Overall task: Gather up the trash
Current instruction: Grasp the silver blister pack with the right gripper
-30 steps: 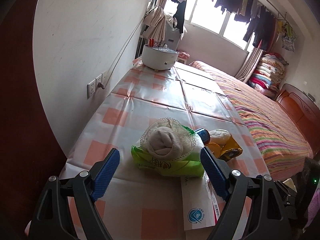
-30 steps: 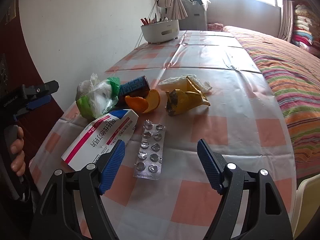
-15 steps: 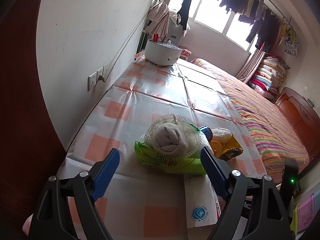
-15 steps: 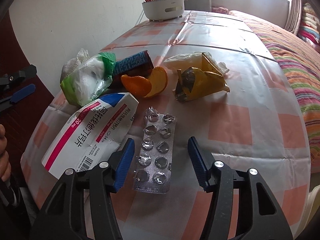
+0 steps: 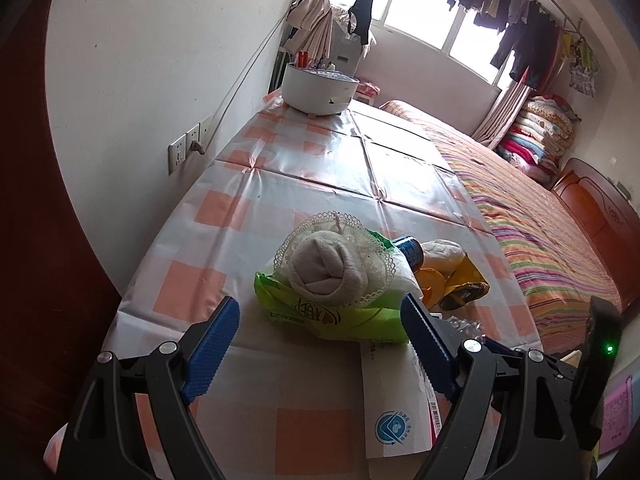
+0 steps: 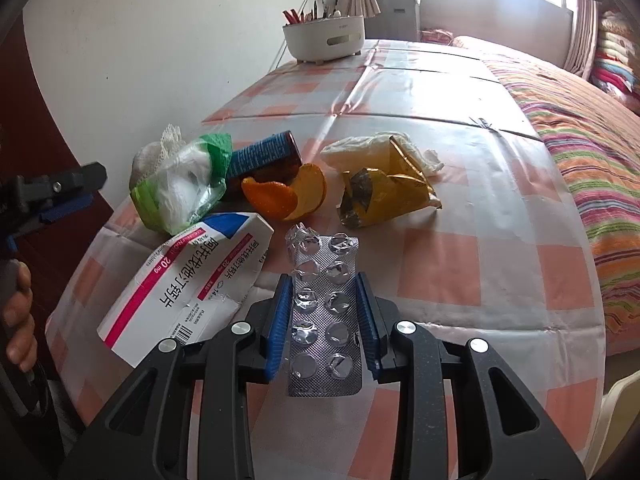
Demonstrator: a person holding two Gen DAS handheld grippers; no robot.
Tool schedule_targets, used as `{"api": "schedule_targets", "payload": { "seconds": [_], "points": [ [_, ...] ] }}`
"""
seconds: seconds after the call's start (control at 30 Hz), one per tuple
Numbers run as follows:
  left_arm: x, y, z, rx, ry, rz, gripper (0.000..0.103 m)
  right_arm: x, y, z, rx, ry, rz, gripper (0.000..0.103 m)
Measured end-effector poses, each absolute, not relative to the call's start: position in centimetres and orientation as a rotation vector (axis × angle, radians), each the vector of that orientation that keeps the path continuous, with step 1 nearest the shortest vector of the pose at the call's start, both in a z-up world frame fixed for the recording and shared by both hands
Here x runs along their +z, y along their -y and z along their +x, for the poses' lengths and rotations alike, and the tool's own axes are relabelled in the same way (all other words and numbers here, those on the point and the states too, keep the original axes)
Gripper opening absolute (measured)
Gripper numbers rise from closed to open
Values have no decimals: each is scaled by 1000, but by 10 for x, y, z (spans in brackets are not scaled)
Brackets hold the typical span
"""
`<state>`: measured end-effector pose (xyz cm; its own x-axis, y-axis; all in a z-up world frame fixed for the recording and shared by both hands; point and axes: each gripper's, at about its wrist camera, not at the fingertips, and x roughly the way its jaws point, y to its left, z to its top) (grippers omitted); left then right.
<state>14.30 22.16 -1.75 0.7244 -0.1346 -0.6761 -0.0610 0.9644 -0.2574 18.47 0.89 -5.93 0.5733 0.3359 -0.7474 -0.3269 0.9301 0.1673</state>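
An emptied silver blister pack [image 6: 324, 312] lies on the checked tablecloth [image 6: 460, 240]. My right gripper [image 6: 324, 280] is closing around it, and its blue pads touch the pack's two long edges. Beyond it lie a white and pink medicine box [image 6: 188, 280], orange peel [image 6: 288, 196], a crumpled yellow wrapper [image 6: 384, 196], a blue-labelled bottle [image 6: 264, 156] and a green tissue pack [image 6: 180, 188]. My left gripper [image 5: 319, 306] stands open just short of the green pack [image 5: 332, 316], which has a rolled pale cloth [image 5: 328, 268] on top.
A white pen holder [image 6: 324, 40] stands at the table's far end by the wall. A bed with a striped cover [image 6: 580, 140] runs along the right side. A wall socket [image 5: 184, 152] is on the left. A hand [image 6: 18, 320] holds the left gripper's handle.
The right gripper's jaws have come together from wide open onto the blister pack, after moving forward over it. The left gripper has stayed open before the green pack.
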Motion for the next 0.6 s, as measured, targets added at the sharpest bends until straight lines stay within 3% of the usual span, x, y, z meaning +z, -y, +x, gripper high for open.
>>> {"api": "schedule_targets", "payload": {
  "seconds": [0.3, 0.6],
  "points": [
    [-35, -178, 170, -58, -856, -83, 80, -49, 6, 174, 395, -844, 67, 31],
    [-25, -195, 178, -49, -842, -179, 80, -44, 11, 167, 420, -824, 84, 31]
  ]
}}
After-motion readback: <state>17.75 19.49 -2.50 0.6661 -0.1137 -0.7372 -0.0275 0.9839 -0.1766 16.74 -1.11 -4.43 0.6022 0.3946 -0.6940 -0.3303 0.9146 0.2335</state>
